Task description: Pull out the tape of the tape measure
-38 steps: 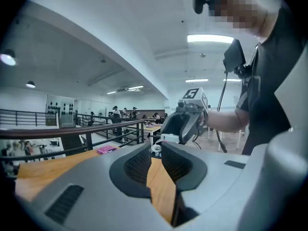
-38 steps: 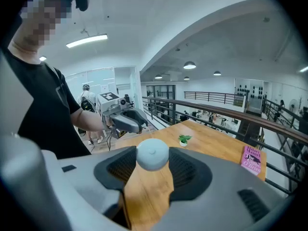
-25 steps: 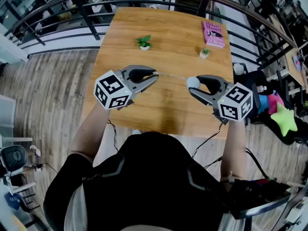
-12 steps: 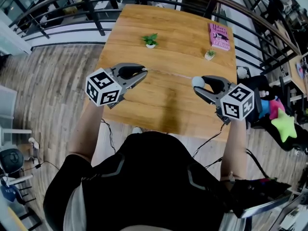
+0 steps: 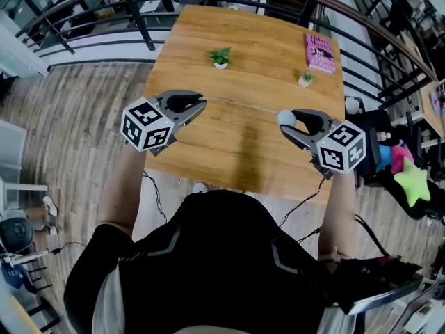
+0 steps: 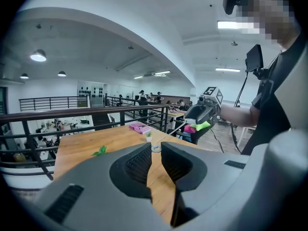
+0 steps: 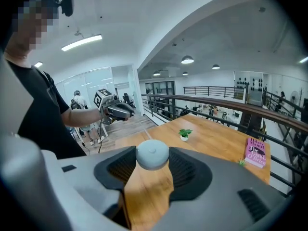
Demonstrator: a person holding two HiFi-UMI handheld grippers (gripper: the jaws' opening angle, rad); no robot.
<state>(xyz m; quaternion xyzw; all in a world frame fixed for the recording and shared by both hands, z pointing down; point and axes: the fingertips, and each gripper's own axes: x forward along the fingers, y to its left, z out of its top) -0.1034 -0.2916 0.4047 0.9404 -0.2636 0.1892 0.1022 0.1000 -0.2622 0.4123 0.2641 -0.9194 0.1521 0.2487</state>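
A round pale grey tape measure [image 5: 285,117] sits between the jaws of my right gripper [image 5: 284,122], which is shut on it above the wooden table [image 5: 236,152]. The same case fills the right gripper view [image 7: 152,155]. A thin tape [image 5: 243,107] runs taut from it leftward to my left gripper [image 5: 203,102]. In the left gripper view the jaws stand almost together, pinching the tape's small ring-shaped end tab [image 6: 155,148]. Both grippers hover over the table's near half, well apart from each other.
A pink book [image 5: 319,52] lies at the table's far right corner. Two tiny potted plants [image 5: 221,58] [image 5: 305,79] stand on the far half. A dark railing [image 5: 139,19] curves around the table. Bright toys [image 5: 410,179] lie off the right edge.
My left gripper has moved left, away from the right one, and the stretch of tape between them has grown longer. The right gripper has stayed put.
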